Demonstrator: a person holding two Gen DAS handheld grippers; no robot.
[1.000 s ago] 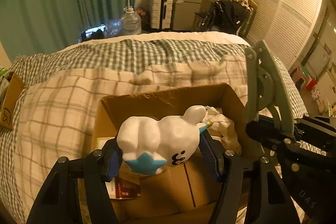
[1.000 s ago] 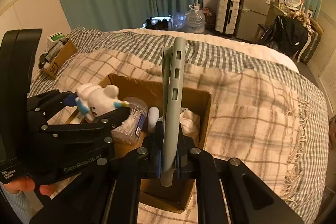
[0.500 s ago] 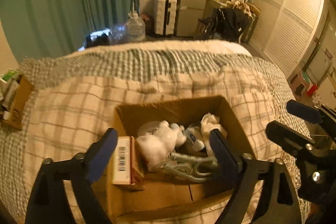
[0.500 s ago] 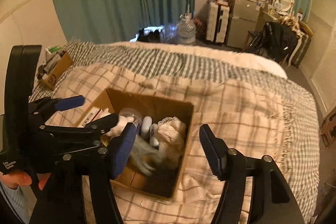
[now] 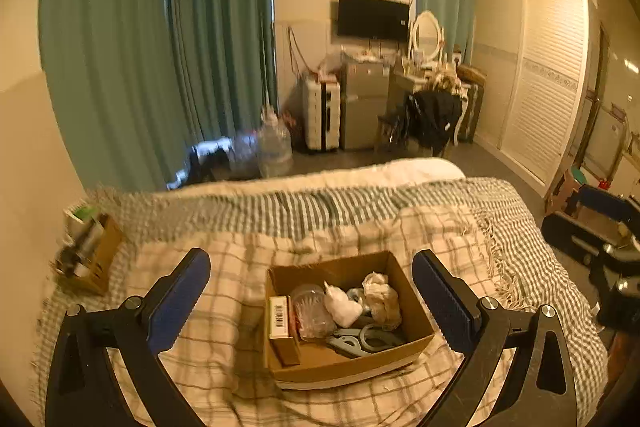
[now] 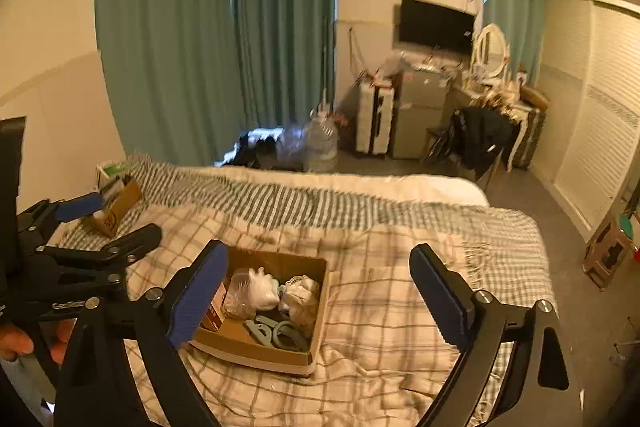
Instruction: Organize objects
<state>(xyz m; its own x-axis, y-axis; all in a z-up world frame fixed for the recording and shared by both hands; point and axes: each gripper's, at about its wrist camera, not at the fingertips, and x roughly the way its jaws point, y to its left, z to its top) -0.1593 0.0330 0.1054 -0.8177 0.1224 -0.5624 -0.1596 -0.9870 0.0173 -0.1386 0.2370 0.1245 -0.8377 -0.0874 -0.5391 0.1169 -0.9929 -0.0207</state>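
A bedroom with teal curtains (image 5: pixel 160 47) and a wall-mounted black television (image 5: pixel 373 17) lies behind a bed covered in a cream-and-green plaid blanket (image 5: pixel 224 311), on which an open brown cardboard box (image 5: pixel 348 359) sits. The left gripper (image 5: pixel 311 301) has its blue-padded jaws spread wide and empty, high above the bed with the box seen between them; a second ago those pads were pinched on the white cartoon figurine with blue trim (image 5: pixel 341 303), which now lies inside the box, and the view has pulled back and up so that far more of the room shows than half a second ago. The right gripper (image 6: pixel 318 293) is likewise spread wide with nothing between its pads; a second ago it clamped the grey-green plastic clothes hanger clip (image 6: pixel 276 333), which now rests on the box floor at the near end. Around the figurine in the box lie a clear plastic container (image 5: pixel 310 311), a crumpled beige cloth (image 5: pixel 382 297) and a small white-and-red carton with a barcode (image 5: pixel 280 317) against the left wall. The left wrist view shows the barcode and the right gripper only as dark parts at its right edge, while the right wrist view shows the left gripper (image 6: pixel 116 225) from the side, jaws apart, with fingers (image 6: pixel 16 341) of the person's hand on its handle. A second small cardboard box holding packets (image 6: pixel 118 203) stands on the bed's far left edge, well apart from the main box.
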